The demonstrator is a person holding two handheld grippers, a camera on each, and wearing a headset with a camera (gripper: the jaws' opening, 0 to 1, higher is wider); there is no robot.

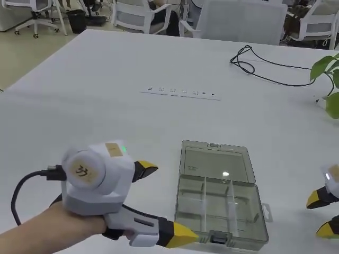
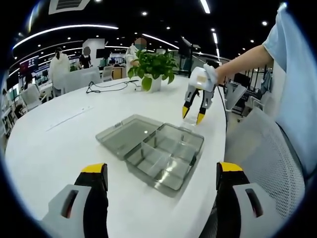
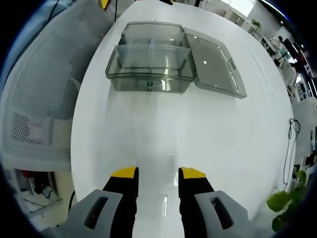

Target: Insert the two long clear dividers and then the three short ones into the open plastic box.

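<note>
Seemingly a seating check: the open plastic box [image 1: 243,239] sits lower centre of the head view, with the dividers [image 1: 231,197] upright inside.
The left gripper [image 1: 170,202] has its jaws wide and the right gripper [image 1: 318,214] narrowly parted, both empty; I'd press any proud divider straight down.

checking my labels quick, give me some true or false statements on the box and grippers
1. The box has its lid shut. False: the lid lies open behind it.
2. Dividers stand inside the box. True.
3. The left gripper holds a divider. False: its fingers are apart and empty.
4. A cable lies on the table. True.
5. The right gripper is inside the box. False: it hovers beside the box.
</note>
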